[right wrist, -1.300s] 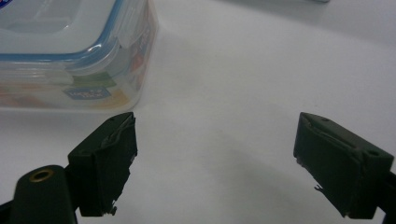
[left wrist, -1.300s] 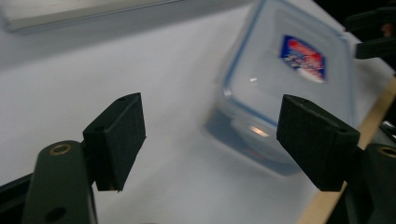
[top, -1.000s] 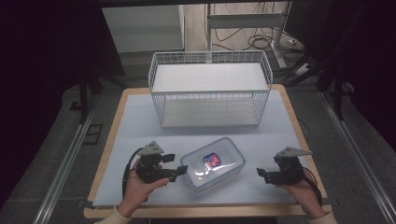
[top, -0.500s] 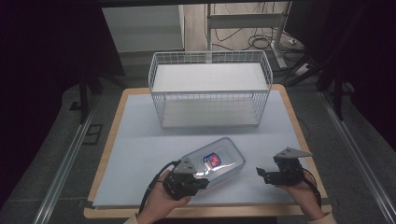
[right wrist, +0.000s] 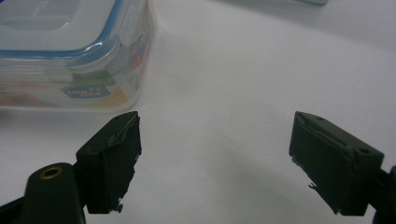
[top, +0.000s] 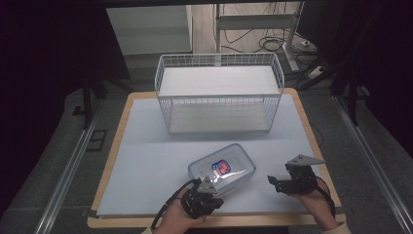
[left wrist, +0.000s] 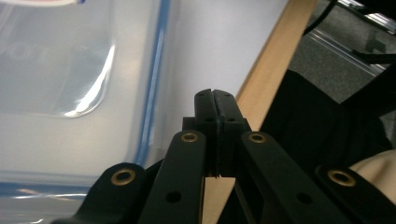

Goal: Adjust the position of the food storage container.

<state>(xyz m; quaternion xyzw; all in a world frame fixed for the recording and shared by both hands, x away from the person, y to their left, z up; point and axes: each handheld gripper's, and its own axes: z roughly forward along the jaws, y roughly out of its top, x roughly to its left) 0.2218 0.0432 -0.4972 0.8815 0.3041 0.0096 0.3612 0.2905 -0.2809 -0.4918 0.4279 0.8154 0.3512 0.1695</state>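
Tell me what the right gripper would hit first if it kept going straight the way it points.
Probably the clear lidded container: the right gripper, jaws open, points toward its near corner, slightly to one side. Depth is unclear, so it might just slide past over the white mat.

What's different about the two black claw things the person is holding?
The left gripper has its jaws pressed together with nothing between them, having just closed; the right gripper stands open. The left sits against the near end of the clear lidded box, over its lid; the right rests apart, off the box's side. Both are hand-held, black, and hold nothing.
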